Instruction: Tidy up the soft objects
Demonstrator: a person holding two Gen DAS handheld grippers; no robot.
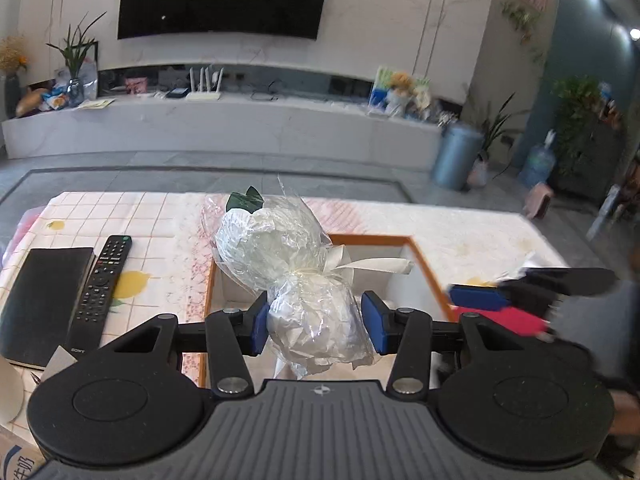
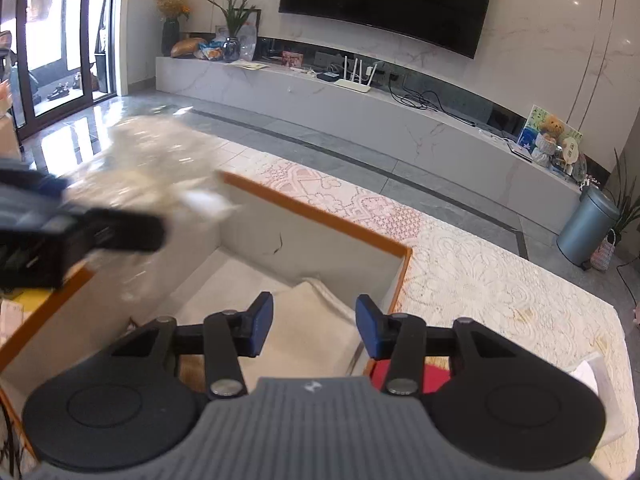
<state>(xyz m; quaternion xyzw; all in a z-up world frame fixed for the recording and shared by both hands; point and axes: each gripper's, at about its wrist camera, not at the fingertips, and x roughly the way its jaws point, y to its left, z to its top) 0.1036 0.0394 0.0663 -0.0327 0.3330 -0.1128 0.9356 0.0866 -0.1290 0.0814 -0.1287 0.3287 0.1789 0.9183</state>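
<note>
My left gripper (image 1: 316,322) is shut on a cellophane-wrapped white bundle (image 1: 280,256) tied with a cream ribbon, held over the near left corner of an orange-rimmed white box (image 1: 420,252). My right gripper (image 2: 314,330) is open and empty above the box (image 2: 320,210), over a folded cream cloth (image 2: 304,320) lying inside. The right gripper shows blurred at the right of the left wrist view (image 1: 532,292). The bundle is a blur at the left of the right wrist view (image 2: 152,168), beside the left gripper (image 2: 80,236).
A black remote (image 1: 102,280) and a black book (image 1: 44,300) lie on the left of the table (image 1: 160,216). A red item (image 2: 424,376) lies by the box's near right side. The lace-covered table (image 2: 500,280) stretches right. A TV unit stands beyond.
</note>
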